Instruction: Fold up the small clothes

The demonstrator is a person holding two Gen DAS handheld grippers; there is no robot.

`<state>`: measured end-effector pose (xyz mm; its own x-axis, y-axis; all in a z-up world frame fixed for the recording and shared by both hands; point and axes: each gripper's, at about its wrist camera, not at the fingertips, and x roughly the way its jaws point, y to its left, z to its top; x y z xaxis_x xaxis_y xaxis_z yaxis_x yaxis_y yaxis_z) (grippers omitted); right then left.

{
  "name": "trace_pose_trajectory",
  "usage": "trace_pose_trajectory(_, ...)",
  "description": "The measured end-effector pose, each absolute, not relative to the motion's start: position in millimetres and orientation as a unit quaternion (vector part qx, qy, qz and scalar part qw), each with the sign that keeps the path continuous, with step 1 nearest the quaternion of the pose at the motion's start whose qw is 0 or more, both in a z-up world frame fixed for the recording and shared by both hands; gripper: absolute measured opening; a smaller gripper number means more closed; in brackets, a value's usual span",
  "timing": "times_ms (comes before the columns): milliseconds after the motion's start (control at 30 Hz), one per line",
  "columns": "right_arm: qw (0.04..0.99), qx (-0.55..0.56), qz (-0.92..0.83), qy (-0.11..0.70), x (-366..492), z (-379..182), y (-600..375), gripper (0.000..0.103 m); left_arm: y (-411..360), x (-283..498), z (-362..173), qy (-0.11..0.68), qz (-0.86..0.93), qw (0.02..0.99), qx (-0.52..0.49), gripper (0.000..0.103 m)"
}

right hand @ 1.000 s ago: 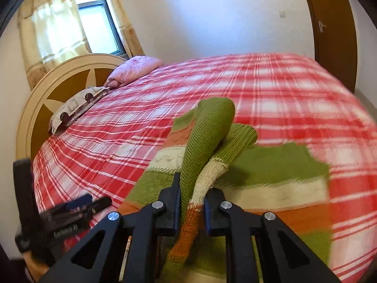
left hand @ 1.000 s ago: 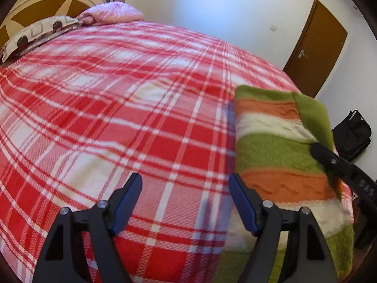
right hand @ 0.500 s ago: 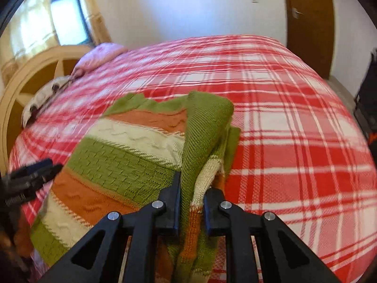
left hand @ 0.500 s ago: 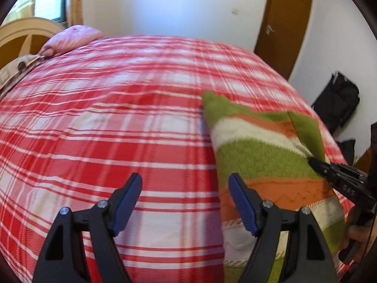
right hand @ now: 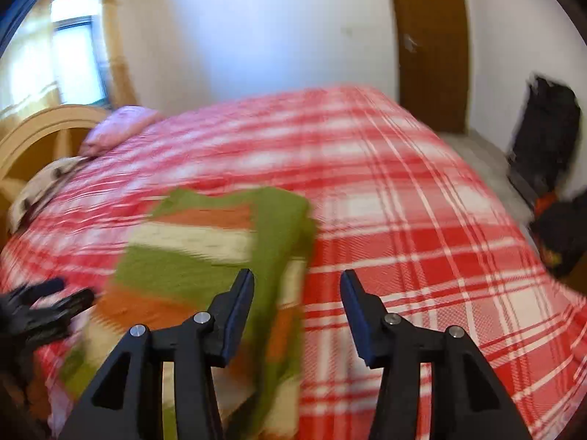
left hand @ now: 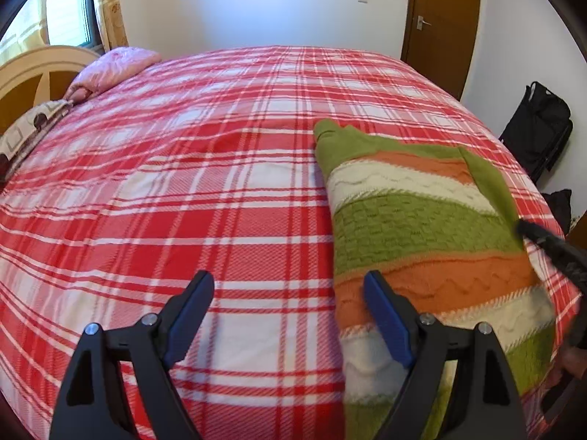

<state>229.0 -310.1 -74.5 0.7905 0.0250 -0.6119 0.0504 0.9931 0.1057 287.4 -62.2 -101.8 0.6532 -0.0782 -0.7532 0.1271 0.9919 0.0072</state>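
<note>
A knitted sweater with green, orange and cream stripes (left hand: 422,227) lies on the red plaid bed (left hand: 220,183), its sleeve folded in along the right side. My left gripper (left hand: 290,293) is open and empty, just left of the sweater's near edge. My right gripper (right hand: 297,293) is open and empty above the sweater's folded sleeve (right hand: 282,242); the right wrist view is blurred. The right gripper also shows in the left wrist view (left hand: 550,245) at the sweater's right edge. The left gripper shows in the right wrist view (right hand: 44,304) at the left.
Pillows (left hand: 113,69) and a curved wooden headboard (left hand: 33,69) are at the far left. A brown door (left hand: 440,18) and black bags (left hand: 535,128) stand beyond the bed's right side.
My right gripper has opened and let go of the sweater sleeve, which now lies folded over the body. It has drawn back. The left gripper stayed open.
</note>
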Motion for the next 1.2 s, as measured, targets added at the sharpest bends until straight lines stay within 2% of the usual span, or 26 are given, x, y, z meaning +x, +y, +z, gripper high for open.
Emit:
trace_pose_trajectory(200, 0.933, 0.035, 0.072, 0.350, 193.7, -87.1, -260.6, 0.050, -72.8, 278.0, -94.5, 0.403, -0.059, 0.913, 0.038, 0.086)
trace_pose_trajectory(433, 0.915, -0.070, -0.007, 0.396, 196.6, -127.2, -269.3, 0.050, -85.9, 271.1, -100.2, 0.406, -0.050, 0.911, 0.057, 0.086)
trace_pose_trajectory(533, 0.910, 0.049, 0.003, 0.412, 197.0, -126.8, -308.9, 0.052, -88.1, 270.0, -100.9, 0.405, -0.050, 0.910, 0.071, 0.086)
trace_pose_trajectory(633, 0.922, 0.050, -0.015, 0.384, 191.3, -110.7, -313.8, 0.054, -86.9, 271.7, -97.9, 0.404, -0.058, 0.910, 0.072, 0.086)
trace_pose_trajectory(700, 0.931, 0.102, 0.009, 0.350, 187.9, -97.7, -323.8, 0.054, -83.5, 275.6, -92.5, 0.400, -0.074, 0.911, 0.062, 0.086)
trace_pose_trajectory(733, 0.930, 0.140, 0.028, 0.338, 190.8, -94.6, -330.2, 0.060, -80.2, 278.4, -88.2, 0.395, -0.087, 0.913, 0.049, 0.086)
trace_pose_trajectory(767, 0.925, 0.187, 0.042, 0.329, 196.6, -92.6, -340.1, 0.072, -76.9, 281.9, -84.4, 0.390, -0.098, 0.915, 0.034, 0.087)
trace_pose_trajectory(800, 0.920, 0.210, 0.045, 0.328, 202.7, -92.8, -345.6, 0.076, -73.8, 286.9, -81.0, 0.388, -0.106, 0.915, 0.017, 0.090)
trace_pose_trajectory(833, 0.916, 0.226, 0.049, 0.329, 210.8, -93.5, -347.5, 0.076, -72.4, 291.8, -79.5, 0.389, -0.111, 0.915, 0.004, 0.096)
trace_pose_trajectory(867, 0.912, 0.235, 0.053, 0.332, 223.1, -96.6, -351.6, 0.076, -71.5, 299.6, -79.1, 0.391, -0.121, 0.912, -0.015, 0.102)
trace_pose_trajectory(900, 0.911, 0.232, 0.053, 0.337, 232.3, -99.3, -351.1, 0.076, -72.2, 305.5, -80.6, 0.395, -0.130, 0.909, -0.028, 0.103)
trace_pose_trajectory(1067, 0.890, 0.199, 0.073, 0.404, 279.9, -133.0, -336.3, 0.076, -81.9, 346.7, -119.3, 0.479, -0.164, 0.858, -0.083, 0.102)
trace_pose_trajectory(1200, 0.893, 0.201, 0.096, 0.390, 288.9, -140.8, -333.6, 0.076, -76.9, 354.2, -140.6, 0.497, -0.194, 0.831, -0.159, 0.102)
